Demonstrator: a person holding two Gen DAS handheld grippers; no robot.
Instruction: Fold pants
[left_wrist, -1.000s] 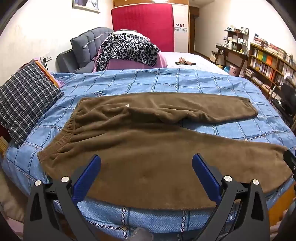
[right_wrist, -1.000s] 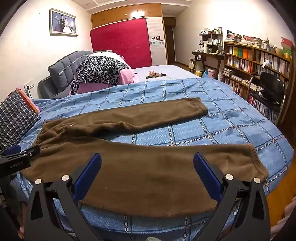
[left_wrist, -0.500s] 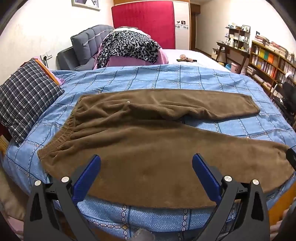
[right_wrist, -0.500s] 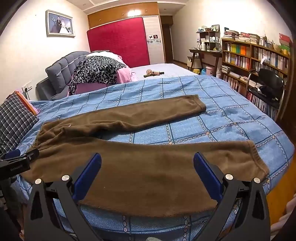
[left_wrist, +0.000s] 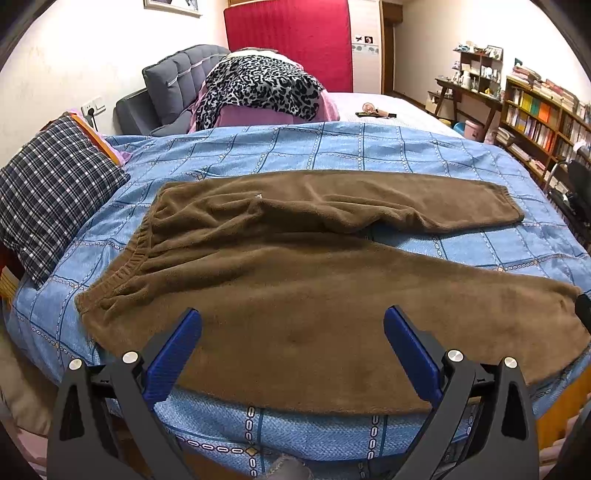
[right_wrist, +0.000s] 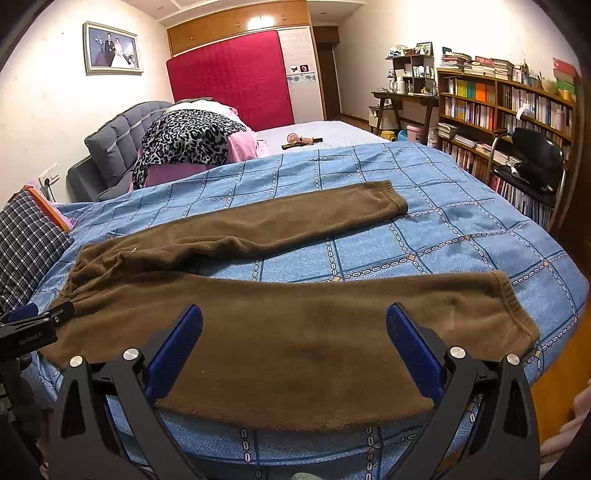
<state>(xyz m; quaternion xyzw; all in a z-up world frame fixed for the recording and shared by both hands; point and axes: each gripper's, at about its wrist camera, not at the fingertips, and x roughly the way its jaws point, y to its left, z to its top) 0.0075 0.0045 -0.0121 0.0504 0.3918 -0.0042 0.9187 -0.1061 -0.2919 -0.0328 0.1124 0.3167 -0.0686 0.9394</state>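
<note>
At the far left a checked pillow (left_wrist: 51, 192) in dark plaid leans at the edge of the bed (left_wrist: 332, 147), whose cover is a blue quilt with a grid of chain-patterned lines. The brown fleece pants (left_wrist: 295, 295) lie flat and unfolded on that quilt, the ribbed elastic waistband (left_wrist: 129, 258) toward the left, the two legs spreading apart toward the right, each ending in a gathered cuff (right_wrist: 513, 306). The left hand-held gripper (left_wrist: 291, 332) hovers over the near leg with its blue-padded fingers spread wide, grasping nothing; the right hand-held gripper (right_wrist: 293, 332) hangs likewise released over the same leg, nearer the cuff. Behind the bed stand a grey tufted headboard (right_wrist: 118, 136), a leopard-print throw (right_wrist: 188, 140) over pink bedding, and a red panel (right_wrist: 232, 81). At right a wooden bookshelf (right_wrist: 506, 107) is packed with books.
</note>
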